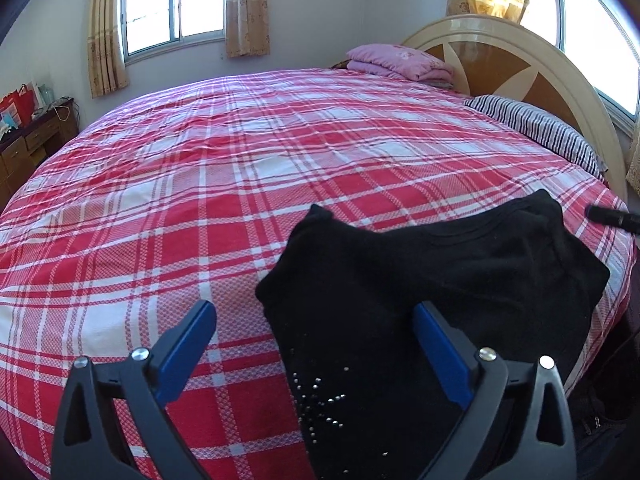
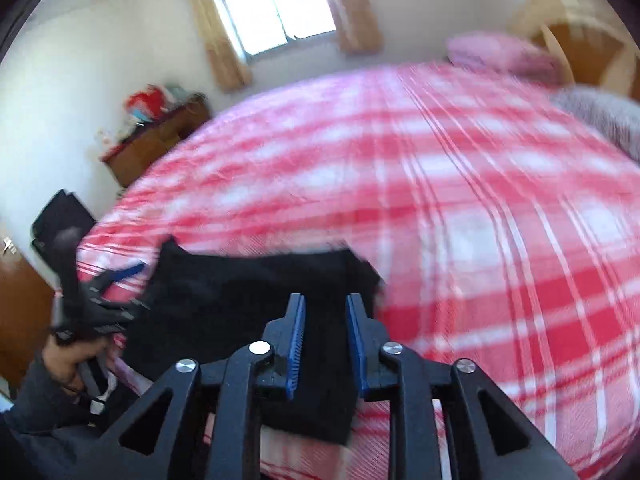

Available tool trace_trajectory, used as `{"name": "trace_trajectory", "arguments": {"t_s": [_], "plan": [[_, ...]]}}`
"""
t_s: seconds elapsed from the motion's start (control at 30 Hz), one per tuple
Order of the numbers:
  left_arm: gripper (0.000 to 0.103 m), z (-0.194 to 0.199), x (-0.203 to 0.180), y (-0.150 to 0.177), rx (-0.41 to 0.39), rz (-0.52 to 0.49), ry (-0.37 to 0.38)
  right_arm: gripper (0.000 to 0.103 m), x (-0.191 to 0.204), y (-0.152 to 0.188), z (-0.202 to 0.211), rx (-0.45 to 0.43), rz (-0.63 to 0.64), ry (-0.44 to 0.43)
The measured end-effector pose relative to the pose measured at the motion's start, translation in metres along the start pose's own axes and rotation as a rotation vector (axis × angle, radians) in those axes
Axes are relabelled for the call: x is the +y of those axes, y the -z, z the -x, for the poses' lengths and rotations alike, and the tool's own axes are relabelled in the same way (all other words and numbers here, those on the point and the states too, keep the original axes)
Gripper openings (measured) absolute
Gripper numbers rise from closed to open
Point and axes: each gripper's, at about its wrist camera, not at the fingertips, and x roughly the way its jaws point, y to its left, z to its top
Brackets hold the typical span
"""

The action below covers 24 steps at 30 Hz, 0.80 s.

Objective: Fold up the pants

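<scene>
The black pants [image 1: 420, 280] lie bunched on the near right of the plaid bedspread [image 1: 200, 184]. The left gripper [image 1: 316, 336] gapes wide, empty; the right gripper [image 2: 325, 332] hovers over them, jaws narrowly parted, gripping nothing. A pink folded quilt [image 1: 400, 62] and striped pillow [image 1: 536, 128] sit far right by the headboard [image 1: 520, 52].

The bedspread [image 1: 200, 184] was red and white plaid. The pants [image 1: 400, 280] lying on it were black, with small silver studs [image 1: 320, 400] in a starburst pattern. Both the left gripper [image 1: 314, 316] and the right gripper [image 2: 325, 312] were black with blue pads. Toward the headboard [image 1: 500, 64], cream and brown, lay a pink quilt [image 1: 400, 62] and a dark-and-white striped pillow [image 1: 540, 128]. The curtains [image 1: 106, 28] were tan.
</scene>
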Motion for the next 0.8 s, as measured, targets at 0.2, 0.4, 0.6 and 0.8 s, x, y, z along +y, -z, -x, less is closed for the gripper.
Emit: {"name": "trace_trajectory", "arguments": {"t_s": [0.2,0.4,0.6,0.8], "plan": [[0.101,-0.001,-0.006,0.001,0.007,-0.016,0.003,0.049,0.031,-0.013,-0.035,0.033,0.083,-0.098],[0.102,-0.003,-0.006,0.002,0.014,-0.005,0.013,0.049,0.003,-0.002,-0.079,0.154,-0.003,-0.067],[0.102,-0.001,-0.010,0.001,0.016,-0.024,0.006,0.049,0.000,-0.002,-0.052,0.123,-0.022,-0.066],[0.102,-0.001,-0.013,0.002,0.023,-0.036,0.012,0.049,0.018,0.028,-0.021,0.143,0.106,-0.017]]}}
